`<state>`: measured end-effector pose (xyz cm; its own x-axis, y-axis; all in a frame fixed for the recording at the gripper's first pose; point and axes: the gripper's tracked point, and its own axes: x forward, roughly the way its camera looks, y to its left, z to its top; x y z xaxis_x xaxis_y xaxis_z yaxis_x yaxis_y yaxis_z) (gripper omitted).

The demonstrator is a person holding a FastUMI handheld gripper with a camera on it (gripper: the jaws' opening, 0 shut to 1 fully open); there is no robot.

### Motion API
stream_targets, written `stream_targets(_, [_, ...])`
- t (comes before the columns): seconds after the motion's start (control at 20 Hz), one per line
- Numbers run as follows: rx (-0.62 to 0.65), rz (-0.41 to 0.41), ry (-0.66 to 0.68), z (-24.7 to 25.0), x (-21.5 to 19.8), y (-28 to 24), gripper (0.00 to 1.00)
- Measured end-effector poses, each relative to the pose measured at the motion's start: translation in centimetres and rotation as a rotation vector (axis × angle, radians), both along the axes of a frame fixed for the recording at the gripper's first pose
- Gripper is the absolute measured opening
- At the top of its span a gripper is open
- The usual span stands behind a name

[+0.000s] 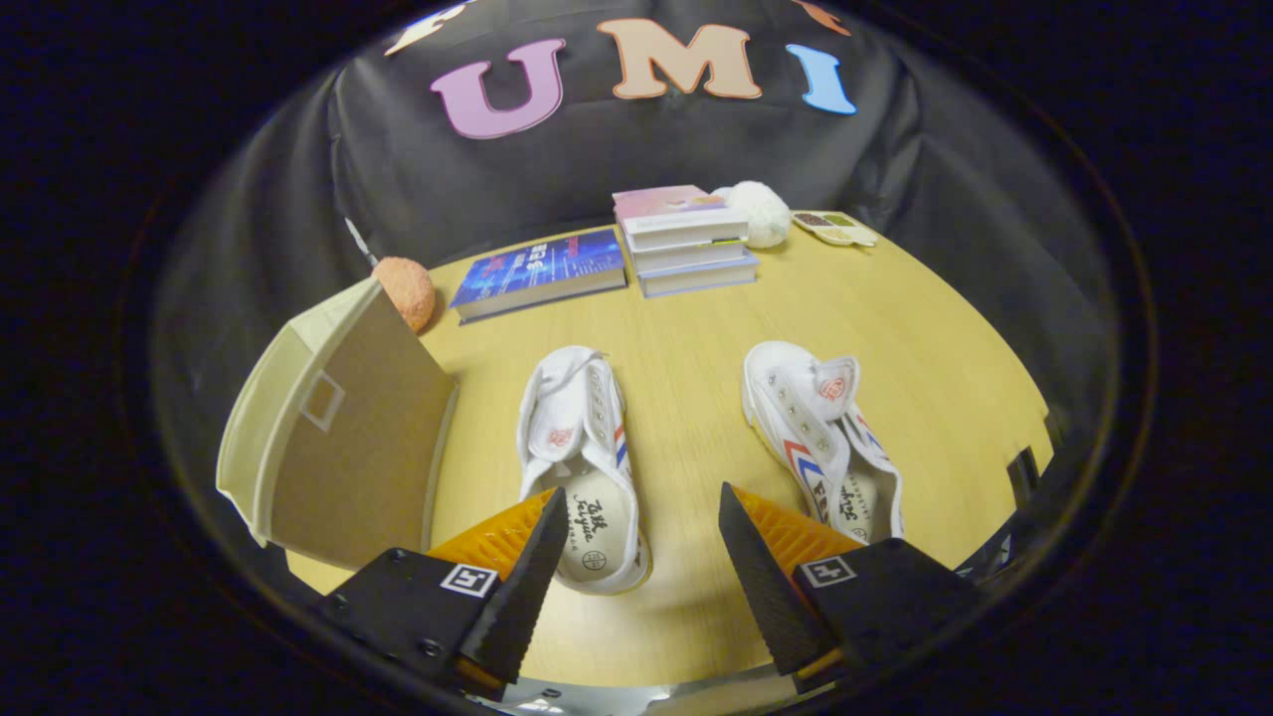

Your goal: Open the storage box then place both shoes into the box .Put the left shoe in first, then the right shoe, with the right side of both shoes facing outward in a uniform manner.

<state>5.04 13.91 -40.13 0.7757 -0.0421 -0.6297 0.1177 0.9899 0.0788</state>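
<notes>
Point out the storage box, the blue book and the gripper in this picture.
storage box (343, 438): gripper view, on its brown lid panel.
blue book (542, 268): gripper view, on its cover.
gripper (641, 557): gripper view, midway between its open fingers.

Staged recording booth, black cloth wall (418, 169), wooden table (686, 348), stacked books (686, 244)

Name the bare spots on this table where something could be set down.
Bare: the strip between the two shoes ahead of the open gripper; the table beyond the right-hand shoe. Crowded: the far edge, with books, and beside the storage box.
</notes>
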Motion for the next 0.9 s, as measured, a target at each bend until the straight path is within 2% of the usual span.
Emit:
stream_targets(0.25, [-0.09, 0.065, 0.048, -2.6, 2.5, -0.7, 0.85])
stream_targets(0.65, [-0.081, 0.107, 0.027, -3.8, 7.4, 0.0, 0.67])
stream_targets(0.75, [-0.105, 0.121, 0.019, -3.8, 8.2, 0.0, 0.67])
stream_targets(0.9, [-0.093, 0.112, -0.019, -3.7, 10.1, 0.3, 0.57])
